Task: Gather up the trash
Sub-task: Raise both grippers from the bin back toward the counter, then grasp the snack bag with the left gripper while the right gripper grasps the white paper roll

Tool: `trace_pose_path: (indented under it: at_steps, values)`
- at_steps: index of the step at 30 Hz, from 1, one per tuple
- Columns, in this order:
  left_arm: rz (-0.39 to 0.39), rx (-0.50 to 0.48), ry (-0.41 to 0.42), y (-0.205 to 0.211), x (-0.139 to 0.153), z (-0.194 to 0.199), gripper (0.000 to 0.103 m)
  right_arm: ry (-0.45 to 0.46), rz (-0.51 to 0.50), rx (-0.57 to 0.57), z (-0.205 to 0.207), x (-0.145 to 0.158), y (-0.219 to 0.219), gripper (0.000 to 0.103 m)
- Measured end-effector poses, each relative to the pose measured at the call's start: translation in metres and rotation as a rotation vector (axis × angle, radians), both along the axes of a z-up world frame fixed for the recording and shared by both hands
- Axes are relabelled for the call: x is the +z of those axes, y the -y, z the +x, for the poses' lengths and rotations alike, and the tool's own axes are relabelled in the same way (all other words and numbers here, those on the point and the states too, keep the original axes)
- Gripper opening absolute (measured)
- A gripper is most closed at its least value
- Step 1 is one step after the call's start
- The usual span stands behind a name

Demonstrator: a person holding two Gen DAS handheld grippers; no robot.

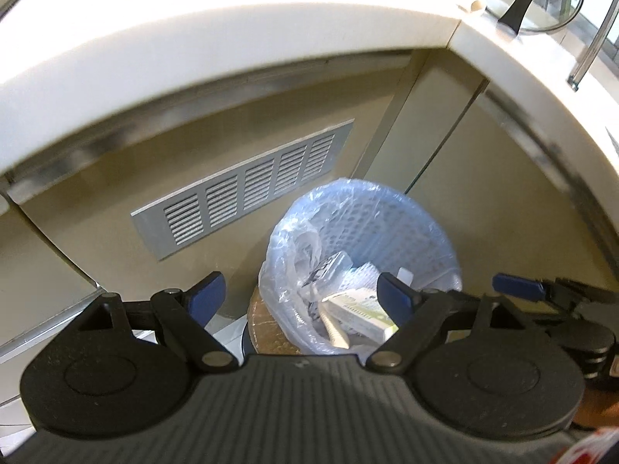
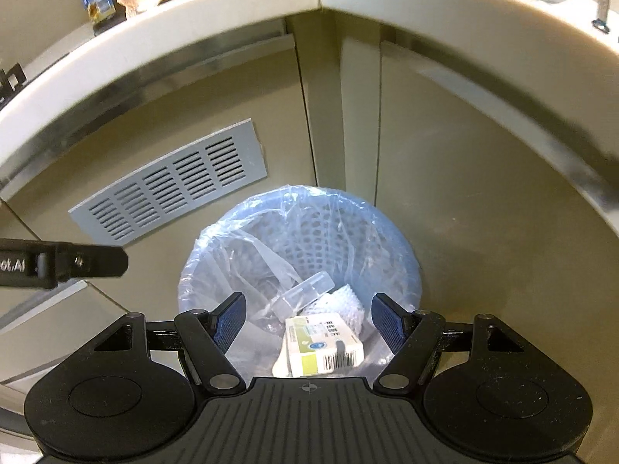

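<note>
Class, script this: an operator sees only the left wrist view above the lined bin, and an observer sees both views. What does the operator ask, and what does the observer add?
Operator: Is the right hand-held gripper carrying anything? I see only one of its fingers.
Observer: No. It is open, with nothing between its pads.
Operator: Any marking on the box in the bin?
Observer: Yes, the right wrist view shows a barcode on its upper face.
</note>
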State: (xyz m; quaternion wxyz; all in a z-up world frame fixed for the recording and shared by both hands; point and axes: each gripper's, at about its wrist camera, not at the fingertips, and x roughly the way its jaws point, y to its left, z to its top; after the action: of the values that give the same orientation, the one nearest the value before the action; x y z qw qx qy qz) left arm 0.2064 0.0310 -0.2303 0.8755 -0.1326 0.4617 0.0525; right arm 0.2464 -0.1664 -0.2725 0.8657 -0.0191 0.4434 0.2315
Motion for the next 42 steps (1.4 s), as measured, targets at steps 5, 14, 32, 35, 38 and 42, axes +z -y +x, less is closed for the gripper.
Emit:
trace_pose_path:
  at_steps: [5,14,32,35,38,42]
  values:
    - [-0.002,-0.006,0.036,0.004,0.026,-0.004,0.083,0.011,0.010,-0.024,-0.014,0.028,0.009,0.072]
    - [-0.022,-0.026,0.144,0.008,0.088,-0.007,0.083,0.081,0.075,-0.067,-0.024,0.090,0.021,0.072]
    - [0.063,0.001,0.328,-0.034,0.175,0.011,0.083,0.252,0.127,-0.107,-0.008,0.173,0.008,0.072]
    - [0.079,-0.002,0.337,-0.041,0.179,0.014,0.083,0.268,0.119,-0.116,-0.005,0.178,0.004,0.072]
    - [0.106,-0.008,0.346,-0.046,0.183,0.019,0.083,0.283,0.116,-0.127,0.002,0.183,0.005,0.072]
    - [0.115,0.006,0.363,-0.055,0.186,0.029,0.083,0.301,0.111,-0.136,0.024,0.190,0.009,0.072]
